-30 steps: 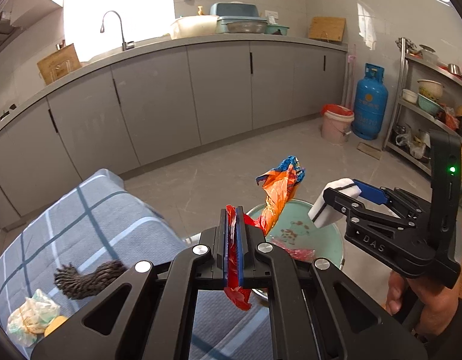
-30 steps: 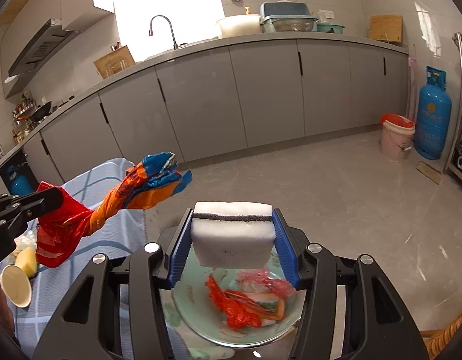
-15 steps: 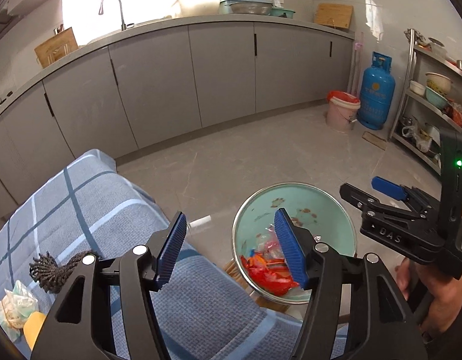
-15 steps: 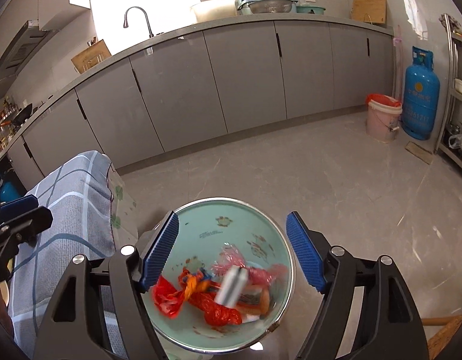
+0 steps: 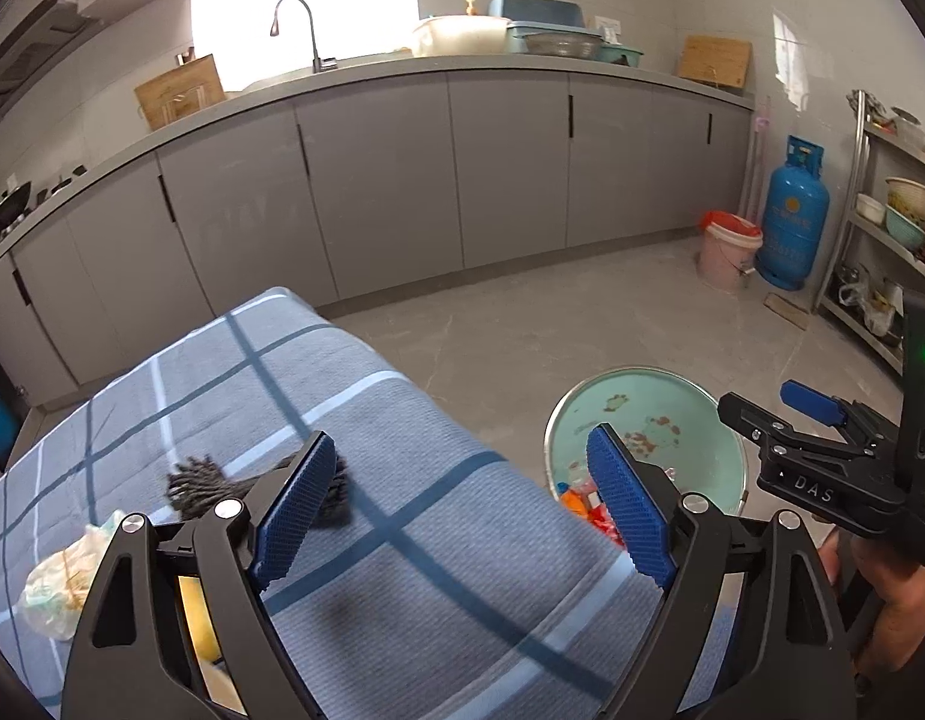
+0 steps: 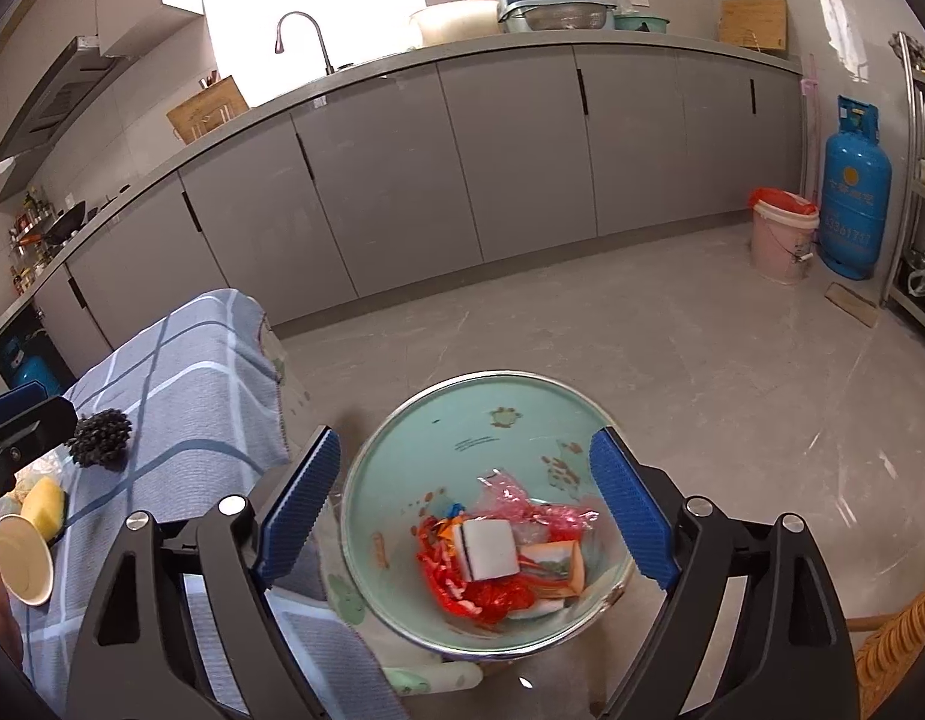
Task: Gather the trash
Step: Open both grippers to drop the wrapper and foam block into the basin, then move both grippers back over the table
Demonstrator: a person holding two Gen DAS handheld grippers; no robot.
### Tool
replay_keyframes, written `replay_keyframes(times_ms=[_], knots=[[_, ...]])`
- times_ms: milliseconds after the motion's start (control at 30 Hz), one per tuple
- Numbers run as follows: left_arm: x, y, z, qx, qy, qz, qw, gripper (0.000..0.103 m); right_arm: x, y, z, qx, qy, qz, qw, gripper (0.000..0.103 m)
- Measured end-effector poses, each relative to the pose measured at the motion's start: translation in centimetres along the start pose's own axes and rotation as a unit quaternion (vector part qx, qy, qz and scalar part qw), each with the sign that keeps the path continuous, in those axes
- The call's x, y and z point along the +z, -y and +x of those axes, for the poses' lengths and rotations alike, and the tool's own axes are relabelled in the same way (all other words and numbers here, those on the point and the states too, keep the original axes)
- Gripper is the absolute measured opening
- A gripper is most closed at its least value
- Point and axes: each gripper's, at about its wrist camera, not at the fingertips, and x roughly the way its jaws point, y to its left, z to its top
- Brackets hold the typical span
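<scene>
A pale green bin [image 6: 402,438] stands on the floor beside the table; it also shows in the left wrist view [image 5: 696,414]. Inside lie a white sponge [image 6: 491,549], red and orange wrappers [image 6: 444,576] and pink plastic [image 6: 522,504]. My right gripper [image 6: 465,516] is open and empty above the bin. My left gripper [image 5: 462,516] is open and empty above the blue checked tablecloth [image 5: 366,414]. On the cloth lie a dark scourer [image 5: 204,483], a crumpled bag [image 5: 57,579], a yellow sponge [image 6: 42,507] and a paper cup [image 6: 21,558].
Grey kitchen cabinets [image 5: 510,168] with a sink run along the back wall. A pink bucket [image 5: 729,249] and a blue gas cylinder [image 5: 792,216] stand at the right by a metal shelf [image 5: 888,240]. A wicker chair edge [image 6: 900,642] is at lower right.
Both grippers opened: the left dropped the red-orange wrapper and the right dropped the white sponge into the bin. The left gripper has since swung left over the tablecloth.
</scene>
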Motion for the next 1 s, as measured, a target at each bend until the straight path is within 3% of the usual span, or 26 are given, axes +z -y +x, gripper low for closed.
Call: replay_keyframes(times_ms=[300,533,1000], knots=[[-1.1,-3.5,-4.8,0.027,0.024,-0.021,0.9991,0.087,-0.5,-5.2,-2.2,0.040,0.004,-0.022,0.999,0.090],[-3.4,-8.6,-8.8,0.083,0.037,-0.049,0.9946,0.093,-1.3,-10.7,-3.7,0.078,0.000,-0.057,0.995,0.091],[-10.7,-18.1,-11.8,0.177,-0.008,-0.123,0.9765,0.093,-4.3,-20.0,-6.1,0.140,-0.011,-0.129,0.982,0.097]])
